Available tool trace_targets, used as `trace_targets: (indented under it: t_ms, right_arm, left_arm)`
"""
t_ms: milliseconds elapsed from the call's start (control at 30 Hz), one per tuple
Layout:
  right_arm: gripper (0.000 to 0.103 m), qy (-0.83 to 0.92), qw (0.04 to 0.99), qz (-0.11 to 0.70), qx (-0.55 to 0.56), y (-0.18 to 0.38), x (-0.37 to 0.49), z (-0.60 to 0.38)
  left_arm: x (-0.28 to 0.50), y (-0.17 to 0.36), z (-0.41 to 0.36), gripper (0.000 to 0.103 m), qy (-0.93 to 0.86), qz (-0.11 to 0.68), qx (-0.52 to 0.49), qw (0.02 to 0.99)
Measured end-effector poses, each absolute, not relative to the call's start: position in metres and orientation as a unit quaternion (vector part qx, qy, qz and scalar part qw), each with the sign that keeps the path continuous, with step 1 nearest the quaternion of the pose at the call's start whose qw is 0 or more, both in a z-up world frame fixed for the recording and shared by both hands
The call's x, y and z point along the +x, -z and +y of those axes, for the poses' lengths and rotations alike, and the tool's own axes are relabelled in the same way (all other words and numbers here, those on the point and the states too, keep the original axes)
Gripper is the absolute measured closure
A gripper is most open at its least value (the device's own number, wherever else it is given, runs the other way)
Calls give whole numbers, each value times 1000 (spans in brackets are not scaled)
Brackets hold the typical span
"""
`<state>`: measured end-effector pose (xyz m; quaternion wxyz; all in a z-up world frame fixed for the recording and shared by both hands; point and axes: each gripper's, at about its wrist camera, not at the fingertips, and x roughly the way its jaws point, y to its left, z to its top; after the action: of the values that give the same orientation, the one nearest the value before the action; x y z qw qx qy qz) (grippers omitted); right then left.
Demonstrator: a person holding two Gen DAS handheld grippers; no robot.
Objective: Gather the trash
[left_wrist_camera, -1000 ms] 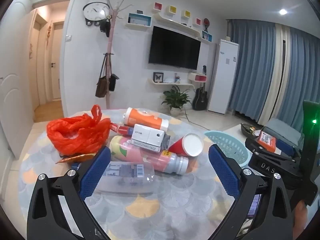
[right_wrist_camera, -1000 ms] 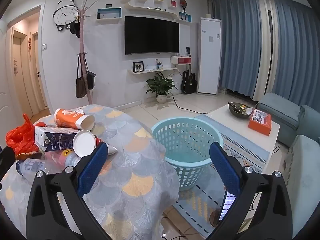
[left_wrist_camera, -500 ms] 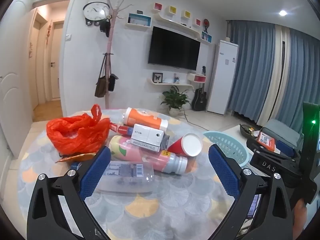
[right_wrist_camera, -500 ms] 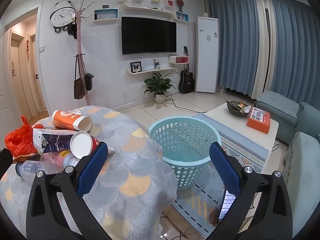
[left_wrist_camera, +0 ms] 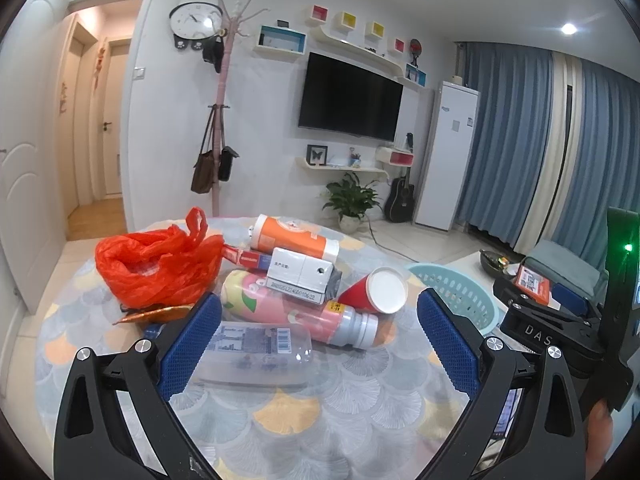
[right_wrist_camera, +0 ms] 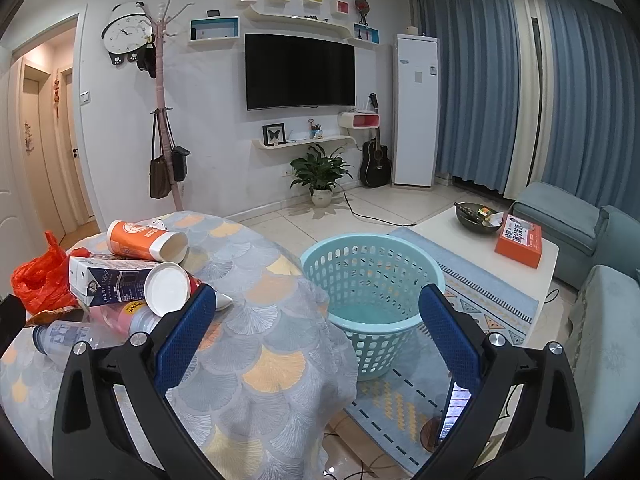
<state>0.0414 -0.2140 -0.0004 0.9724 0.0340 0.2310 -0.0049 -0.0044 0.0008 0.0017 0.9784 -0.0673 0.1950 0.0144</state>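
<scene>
A trash pile lies on the round table: an orange plastic bag, an orange cup, a white carton, a pink bottle, a red paper cup and a clear bottle. My left gripper is open and empty, just before the clear bottle. My right gripper is open and empty, above the table edge, facing the teal basket on the floor. The pile shows at left in the right wrist view, with the red cup nearest.
A white coffee table with an orange box and a dark bowl stands right of the basket. A blue sofa is at far right. A patterned rug lies under the basket.
Both views shift only slightly. In the right wrist view the scene has slid a little left. Both grippers stay open and empty.
</scene>
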Motion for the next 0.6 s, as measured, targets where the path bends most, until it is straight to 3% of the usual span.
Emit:
trace_targets:
  t_ms: [600]
  right_arm:
    - [6, 3, 971, 236, 36, 1, 43, -212]
  left_arm:
    - [-4, 0, 3, 8, -15, 196, -69, 978]
